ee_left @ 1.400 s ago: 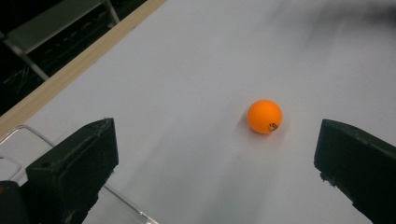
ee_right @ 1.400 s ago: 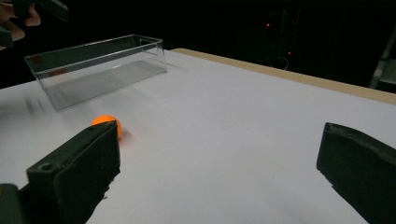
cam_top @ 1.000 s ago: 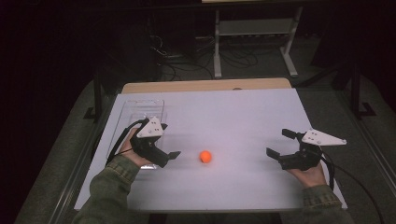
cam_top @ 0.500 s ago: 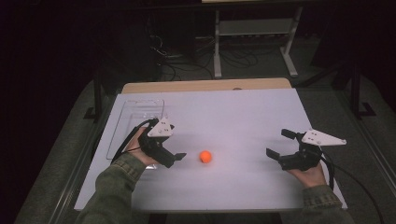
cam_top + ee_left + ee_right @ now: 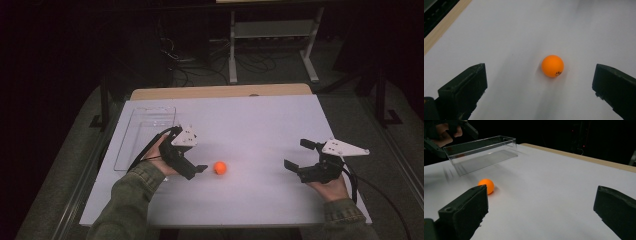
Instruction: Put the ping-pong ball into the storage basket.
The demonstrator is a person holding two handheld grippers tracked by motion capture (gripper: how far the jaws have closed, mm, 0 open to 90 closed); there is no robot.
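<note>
With our left gripper [image 5: 541,82] gaping wide and the orange ball [image 5: 552,66] loose on the table [image 5: 260,125] at its one o'clock, uneven jaw contact could send it rolling away; our right gripper [image 5: 302,157] waits open.

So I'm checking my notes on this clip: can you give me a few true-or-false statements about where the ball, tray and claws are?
1. The orange ball lies on the white table, untouched. True.
2. The left claw is shut on the ball. False: its jaws stand wide open, the ball just ahead of them.
3. The clear tray holds the ball. False: the tray is empty.
4. The right claw is open, well apart from the ball. True.
</note>
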